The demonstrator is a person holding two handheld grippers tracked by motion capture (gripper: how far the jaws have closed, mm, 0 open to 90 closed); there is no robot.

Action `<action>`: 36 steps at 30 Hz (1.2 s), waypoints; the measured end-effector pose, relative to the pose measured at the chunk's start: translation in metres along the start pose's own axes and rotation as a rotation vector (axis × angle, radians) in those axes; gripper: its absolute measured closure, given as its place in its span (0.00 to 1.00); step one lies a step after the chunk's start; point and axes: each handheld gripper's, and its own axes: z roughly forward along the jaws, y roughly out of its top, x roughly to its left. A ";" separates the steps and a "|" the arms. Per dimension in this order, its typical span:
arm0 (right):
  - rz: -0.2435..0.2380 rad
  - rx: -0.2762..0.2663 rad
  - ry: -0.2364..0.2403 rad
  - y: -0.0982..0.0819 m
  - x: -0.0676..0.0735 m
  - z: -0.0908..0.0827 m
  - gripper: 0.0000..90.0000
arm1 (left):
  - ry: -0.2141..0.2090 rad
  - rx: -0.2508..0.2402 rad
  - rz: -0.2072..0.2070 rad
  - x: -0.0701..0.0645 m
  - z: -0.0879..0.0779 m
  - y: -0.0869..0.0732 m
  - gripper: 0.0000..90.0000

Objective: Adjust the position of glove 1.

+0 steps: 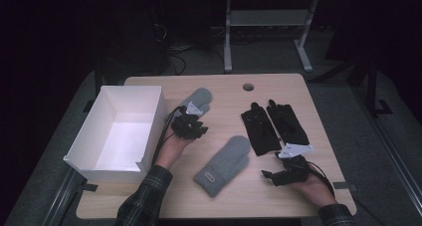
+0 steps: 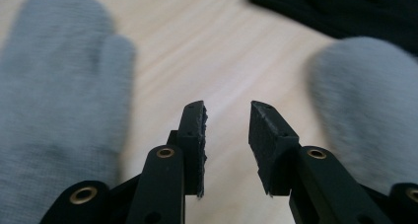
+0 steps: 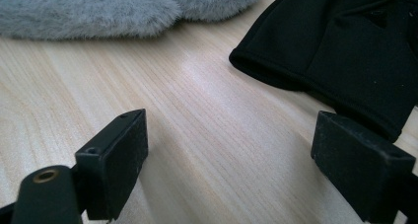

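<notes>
Left gripper (image 2: 226, 116) hangs low over bare wood (image 2: 207, 51), jaws a narrow gap apart, gripping nothing. One grey mitten (image 2: 54, 105) lies left of those jaws, a second grey mitten (image 2: 367, 110) right, blurred. Right gripper (image 3: 229, 150) has jaws spread wide over open tabletop; black gloves (image 3: 345, 56), perhaps a pair, lie ahead-right, cuff hem nearest. White box (image 1: 122, 131) sits at the table's left edge.

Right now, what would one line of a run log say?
left tool: open, at far grey knit mitten | right tool: open, near black fabric gloves | white open box: nothing inside
</notes>
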 end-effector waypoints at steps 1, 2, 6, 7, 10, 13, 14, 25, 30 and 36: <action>0.001 0.000 0.000 0.000 0.000 0.000 0.16 | 0.020 0.011 0.002 0.004 0.003 0.001 0.74; 0.000 0.000 0.000 0.000 0.000 0.000 0.16 | 0.027 0.011 0.003 0.007 0.005 0.002 0.74; 0.002 -0.001 0.003 0.000 0.000 0.000 0.16 | 0.077 0.029 -0.003 0.020 0.014 0.005 0.72; -0.002 0.001 0.003 0.000 0.000 0.000 0.16 | 0.090 0.029 -0.012 0.023 0.017 0.006 0.72; -0.002 0.001 0.004 0.000 0.000 0.000 0.16 | 0.128 0.032 -0.024 0.032 0.022 0.008 0.71; -0.001 0.000 0.005 0.000 0.000 0.000 0.16 | 0.149 0.044 -0.020 0.036 0.029 0.011 0.70; 0.004 0.001 0.005 0.000 0.001 0.000 0.16 | 0.159 0.046 -0.015 0.036 0.031 0.011 0.70; 0.003 0.003 0.007 0.000 0.001 0.000 0.16 | 0.204 0.128 -0.013 0.050 0.056 0.006 0.69; 0.001 0.001 0.008 0.000 0.001 0.000 0.16 | 0.217 0.155 -0.002 0.051 0.060 0.006 0.78; -0.003 0.000 0.008 0.000 0.001 0.000 0.16 | 0.204 0.155 -0.045 0.053 0.059 0.006 0.97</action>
